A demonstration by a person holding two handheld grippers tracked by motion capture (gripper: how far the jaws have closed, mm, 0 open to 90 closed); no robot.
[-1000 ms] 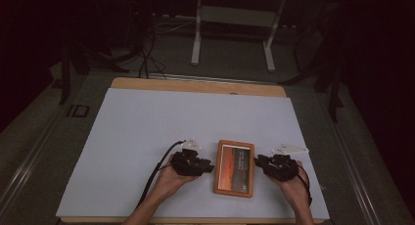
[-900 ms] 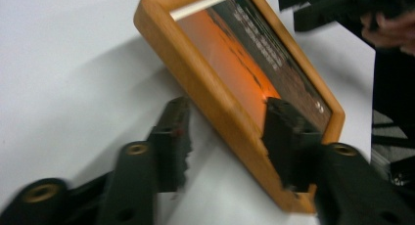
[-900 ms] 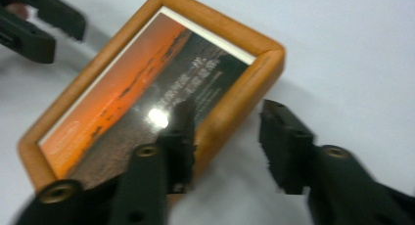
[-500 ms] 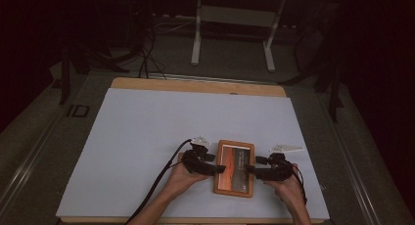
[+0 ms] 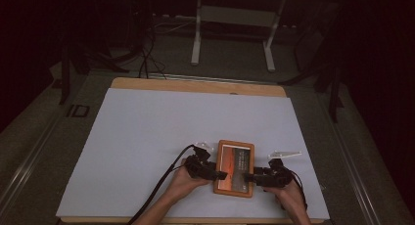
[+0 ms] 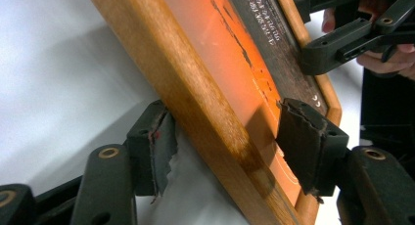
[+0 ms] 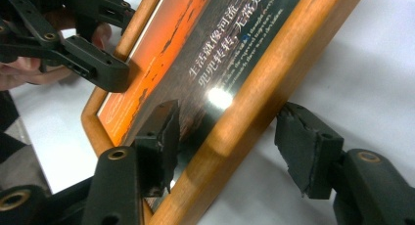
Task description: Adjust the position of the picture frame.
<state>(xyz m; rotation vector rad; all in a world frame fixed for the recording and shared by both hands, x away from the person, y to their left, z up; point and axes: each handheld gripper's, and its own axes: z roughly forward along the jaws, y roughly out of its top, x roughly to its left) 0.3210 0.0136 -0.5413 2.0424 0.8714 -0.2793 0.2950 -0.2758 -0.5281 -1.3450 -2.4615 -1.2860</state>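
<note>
- A wooden picture frame [image 5: 235,168] lies flat near the front edge of the white table top [image 5: 161,132], right of centre, between the person's two hands.
- The frame holds an orange print with a dark band of pale lettering; a glare spot sits on the glass in the right gripper view [image 7: 195,93].
- The left gripper [image 5: 218,175] reaches in from the frame's left side. In the left gripper view its jaws stand apart, straddling the frame's wooden rail [image 6: 195,112]: one pad is over the glass, the other on the outer side by the table. Neither pad is pressed onto the wood.
- The right gripper [image 5: 250,176] comes in from the frame's right side. In the right gripper view its jaws are likewise spread across the right rail, one pad over the glass, one outside, with gaps showing.
- A black cable [image 5: 161,183] trails from the left gripper toward the table's front edge.
- Beyond the table, a pale metal stand [image 5: 234,29] rises from the dark floor.
</note>
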